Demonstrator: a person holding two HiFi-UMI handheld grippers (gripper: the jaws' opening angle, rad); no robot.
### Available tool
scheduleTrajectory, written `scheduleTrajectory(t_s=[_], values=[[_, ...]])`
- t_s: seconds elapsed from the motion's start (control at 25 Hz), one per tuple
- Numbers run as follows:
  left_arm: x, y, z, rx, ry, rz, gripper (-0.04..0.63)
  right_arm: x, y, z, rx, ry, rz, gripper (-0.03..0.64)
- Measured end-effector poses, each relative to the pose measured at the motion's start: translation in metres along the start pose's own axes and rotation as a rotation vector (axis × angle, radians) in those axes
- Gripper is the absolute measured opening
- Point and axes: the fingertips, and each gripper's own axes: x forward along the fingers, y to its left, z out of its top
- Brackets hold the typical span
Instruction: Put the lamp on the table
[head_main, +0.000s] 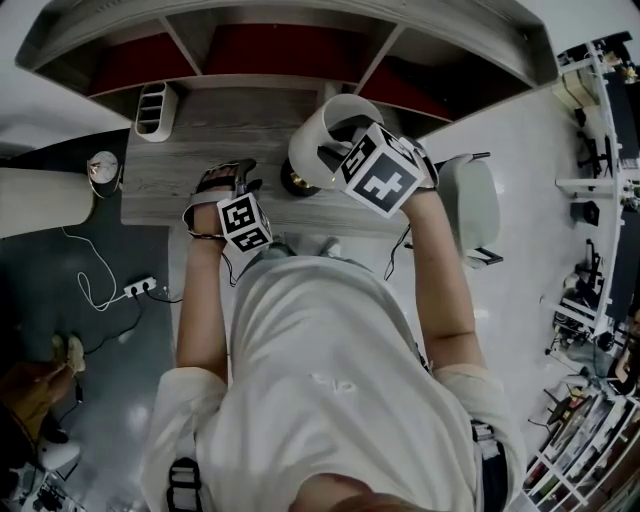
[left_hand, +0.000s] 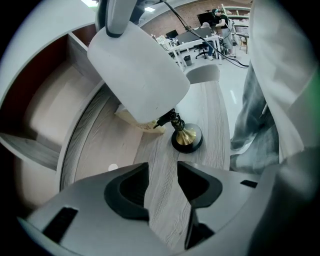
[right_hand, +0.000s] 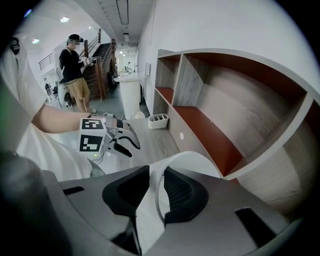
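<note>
A lamp stands on the grey wood table (head_main: 180, 180), with a white cylindrical shade (head_main: 318, 130) (left_hand: 140, 70) tilted over a black and brass base (head_main: 296, 185) (left_hand: 187, 138). My right gripper (head_main: 338, 152) (right_hand: 156, 185) is at the shade's top rim (right_hand: 200, 162). The thin rim runs between its jaws, one pad inside and one outside, with a slight gap showing. My left gripper (head_main: 232, 188) (left_hand: 162, 192) (right_hand: 120, 142) hovers open and empty over the table, left of the lamp, its jaws pointing at the base.
A shelf unit (head_main: 270, 50) with red backs rises behind the table. A white slotted organiser (head_main: 155, 108) (right_hand: 158, 120) stands at the table's back left. A grey chair (head_main: 470, 205) is at the right, and a power strip (head_main: 140, 288) lies on the floor. A person (right_hand: 75, 70) stands far off.
</note>
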Motion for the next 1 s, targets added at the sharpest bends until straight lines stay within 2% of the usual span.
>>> scheduleTrajectory(t_s=[0.16, 0.44, 0.92, 1.0], values=[[-0.006, -0.004, -0.002, -0.011, -0.001, 0.001, 0.193, 0.005, 0.005, 0.009, -0.063, 0.02, -0.031, 0.117], [-0.013, -0.005, -0.007, -0.014, 0.013, 0.011, 0.193, 0.013, 0.023, 0.017, -0.14, 0.049, -0.033, 0.121], [-0.017, -0.012, -0.008, -0.002, 0.018, 0.011, 0.193, 0.013, 0.044, 0.017, -0.174, 0.041, -0.052, 0.13], [-0.016, -0.013, -0.007, 0.002, 0.018, 0.011, 0.193, 0.012, 0.048, 0.017, -0.171, 0.031, -0.046, 0.151]])
